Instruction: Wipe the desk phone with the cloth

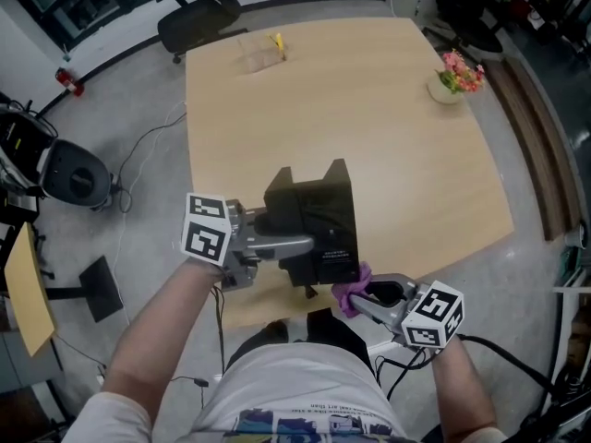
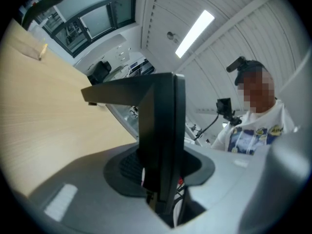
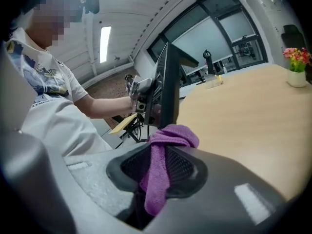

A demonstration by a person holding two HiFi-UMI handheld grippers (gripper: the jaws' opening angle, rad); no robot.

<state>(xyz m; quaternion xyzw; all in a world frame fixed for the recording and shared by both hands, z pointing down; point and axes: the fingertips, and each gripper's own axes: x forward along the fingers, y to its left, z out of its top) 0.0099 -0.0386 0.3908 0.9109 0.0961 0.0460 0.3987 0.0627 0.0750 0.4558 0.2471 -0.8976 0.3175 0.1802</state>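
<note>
The black desk phone (image 1: 316, 218) is lifted off the wooden table (image 1: 388, 109) near its front edge. My left gripper (image 1: 300, 245) is shut on the phone's left side; in the left gripper view the phone (image 2: 161, 145) stands edge-on between the jaws. My right gripper (image 1: 349, 299) is shut on a purple cloth (image 1: 350, 287), which sits at the phone's lower front corner. In the right gripper view the cloth (image 3: 163, 165) hangs between the jaws, just below the phone's edge (image 3: 168, 89).
A small pot of pink flowers (image 1: 456, 77) stands at the table's far right. A clear holder with a yellow item (image 1: 263, 52) sits at the far edge. An office chair (image 1: 199, 17) is behind the table, and cables run across the floor at left.
</note>
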